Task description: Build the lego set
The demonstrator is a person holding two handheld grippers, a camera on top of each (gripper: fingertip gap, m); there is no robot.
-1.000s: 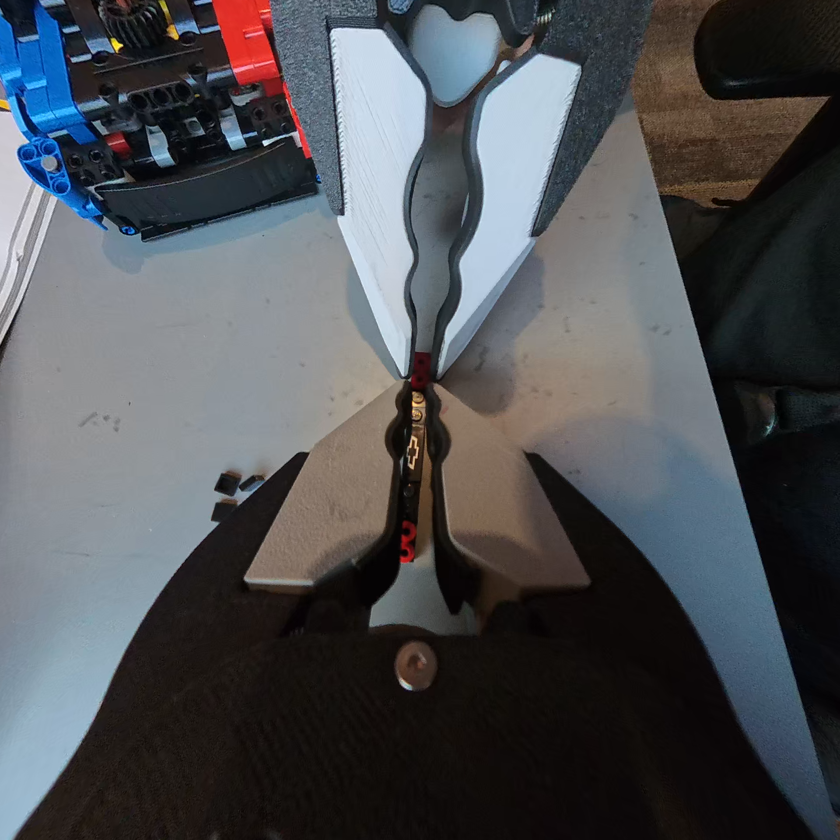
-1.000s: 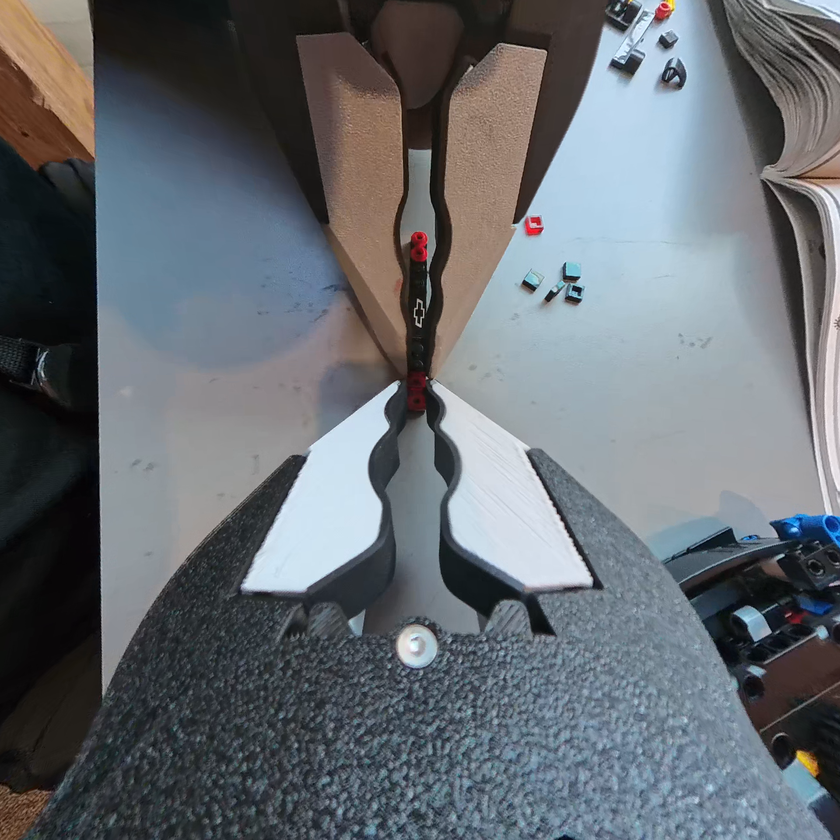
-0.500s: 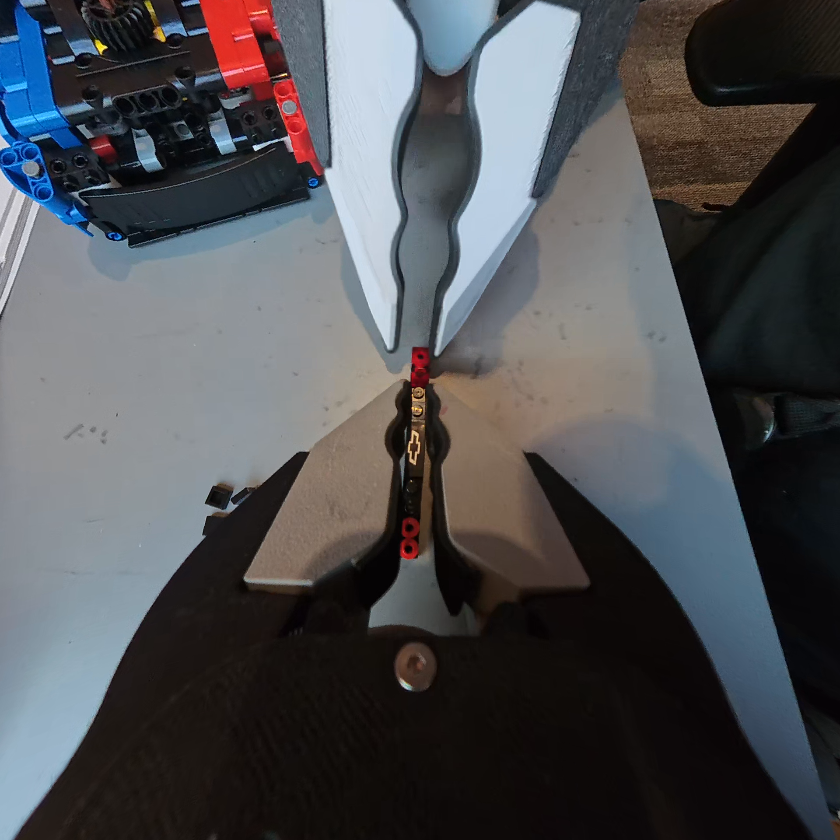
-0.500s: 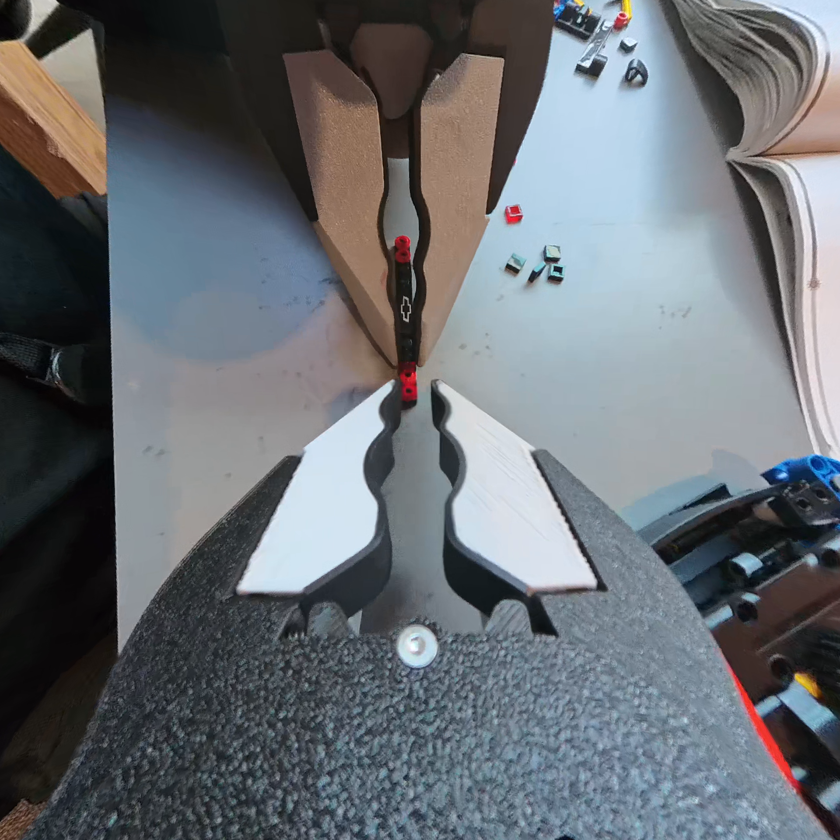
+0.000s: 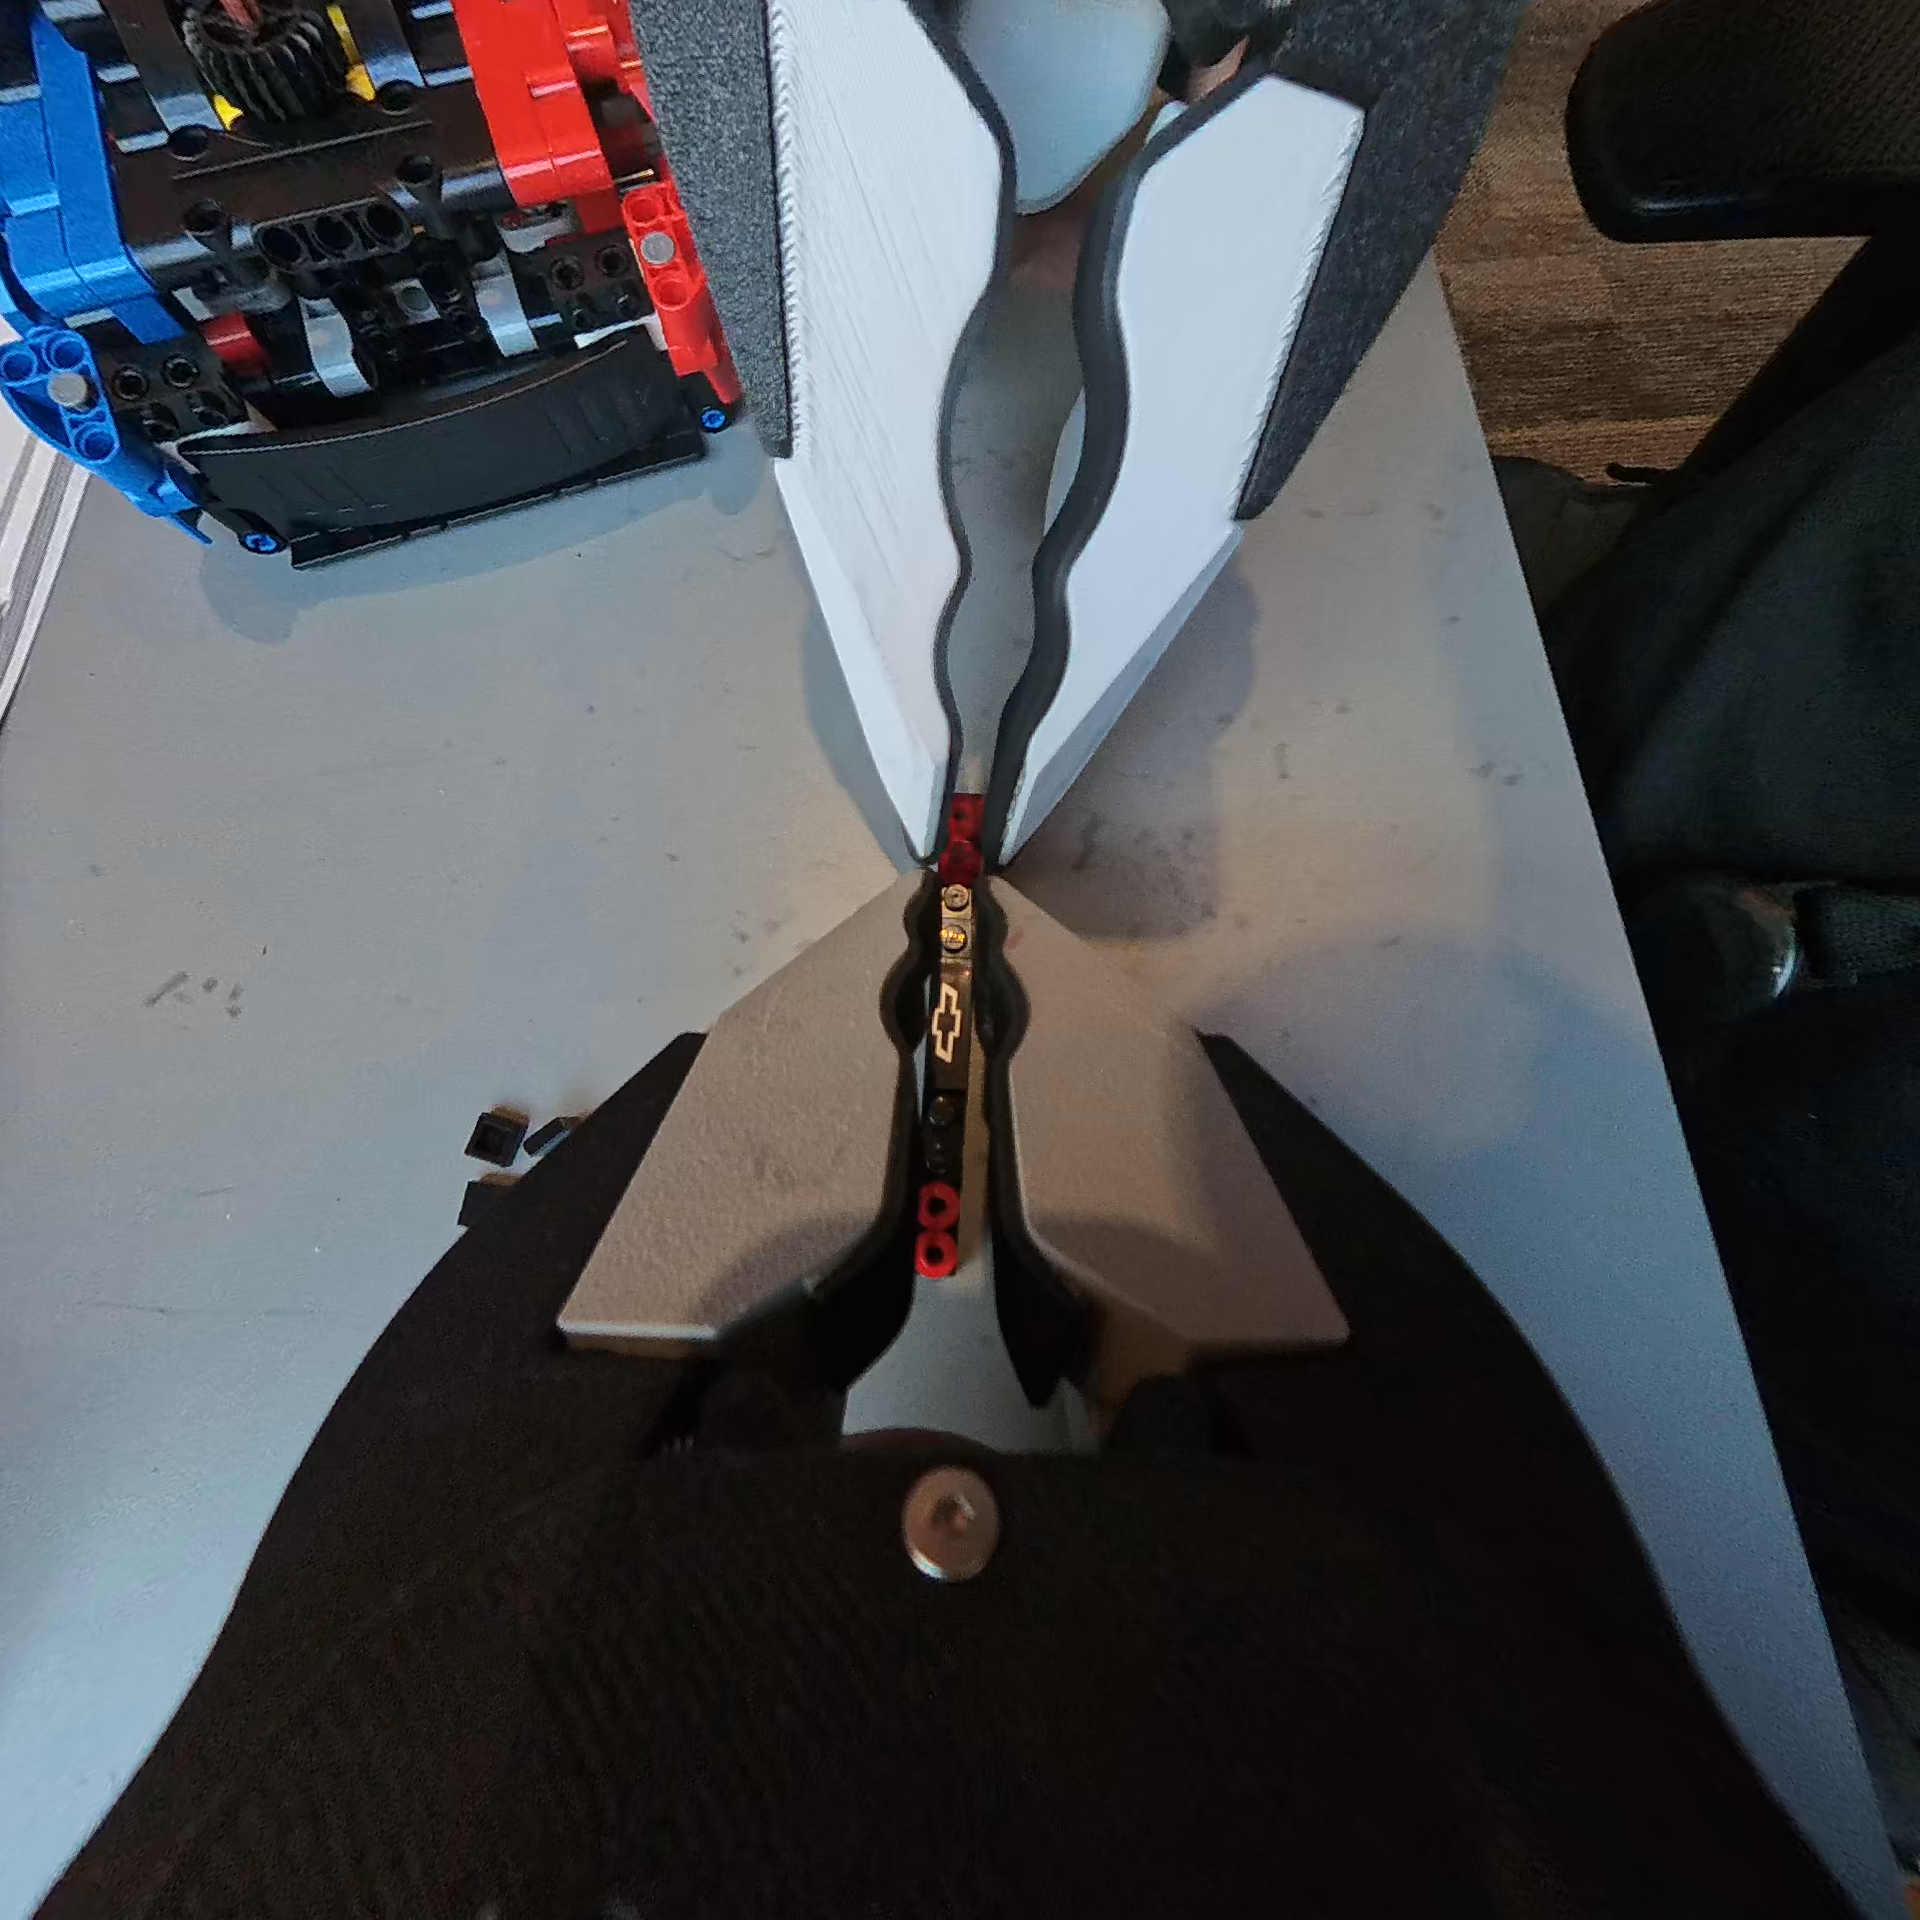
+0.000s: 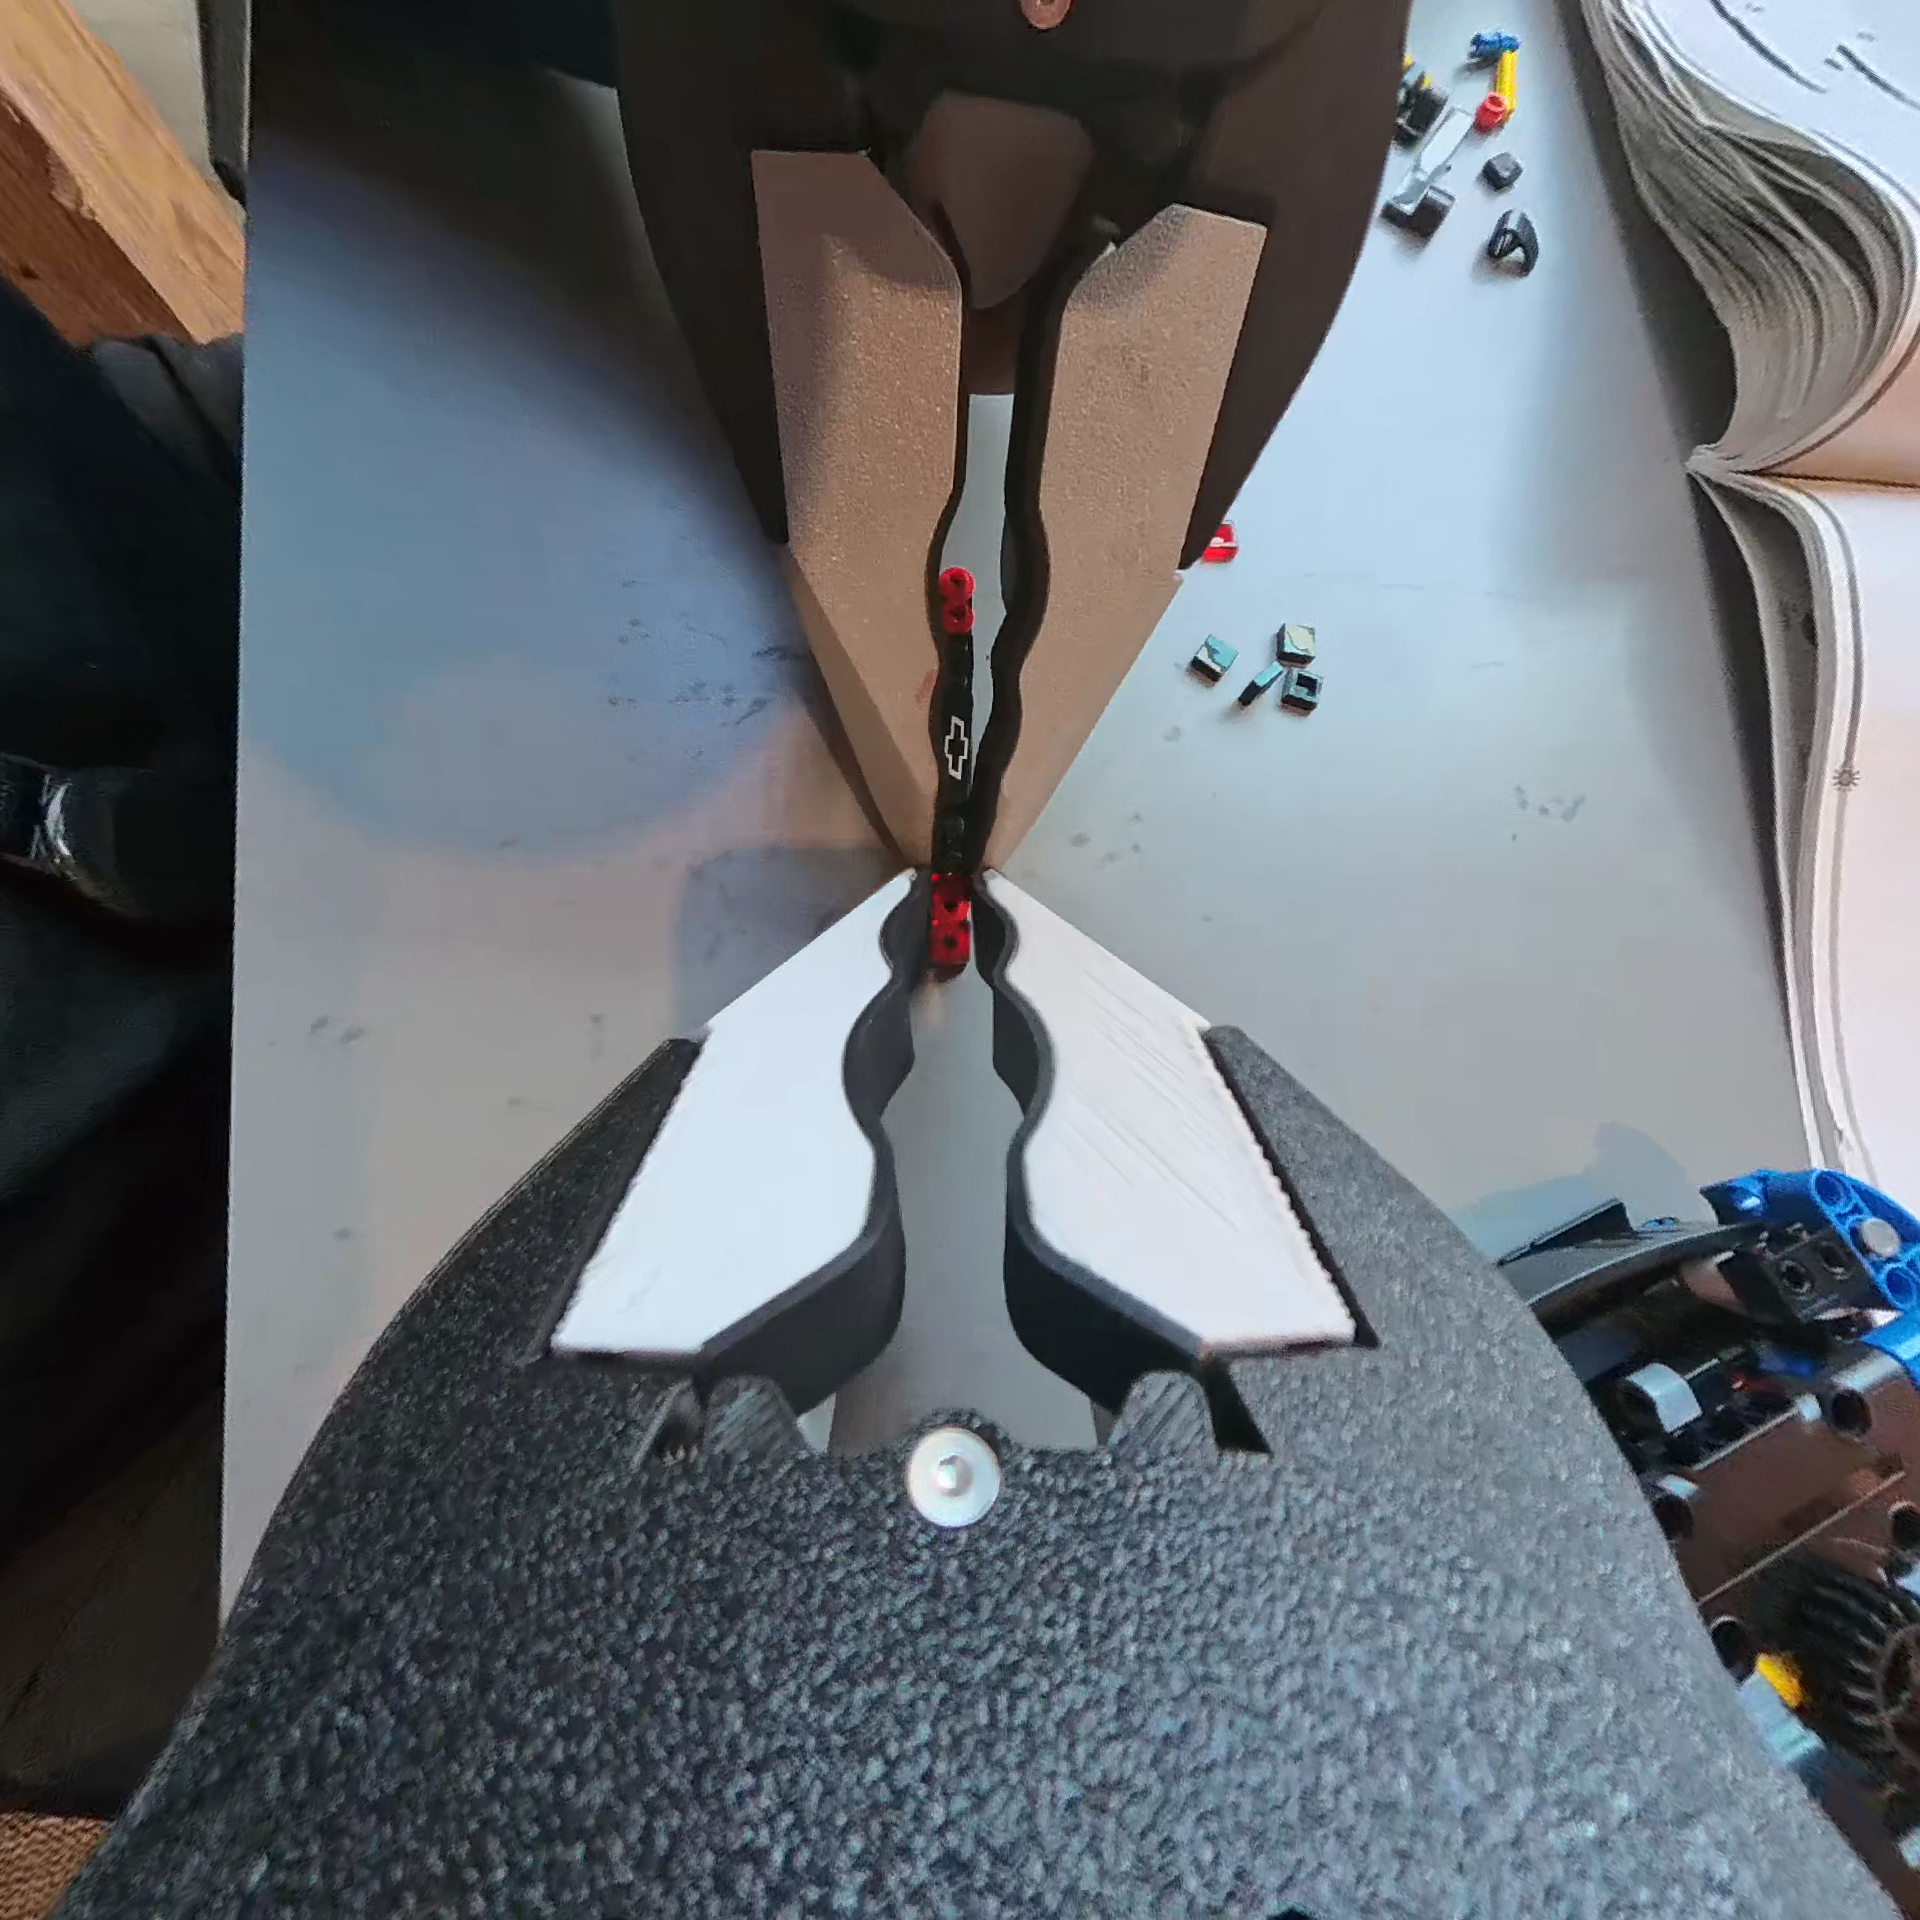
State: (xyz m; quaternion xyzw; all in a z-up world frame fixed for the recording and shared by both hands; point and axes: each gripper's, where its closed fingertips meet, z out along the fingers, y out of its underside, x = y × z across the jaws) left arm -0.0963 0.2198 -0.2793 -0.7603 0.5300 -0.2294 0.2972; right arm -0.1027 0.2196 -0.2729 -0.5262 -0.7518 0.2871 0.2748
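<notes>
While the left gripper is clamping the black plate strip above the worktop near its right edge, the right gripper is pinching the red end piece, which should be pressed straight along the strip.

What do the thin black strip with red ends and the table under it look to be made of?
The thin black strip with red end pieces, clamped in the left gripper and pinched at its far end by the right gripper, looks like glossy moulded plastic: crisp studs and sharp highlights. The grey table looks like matte laminate or painted board, scuffed; which one is unclear.
</notes>
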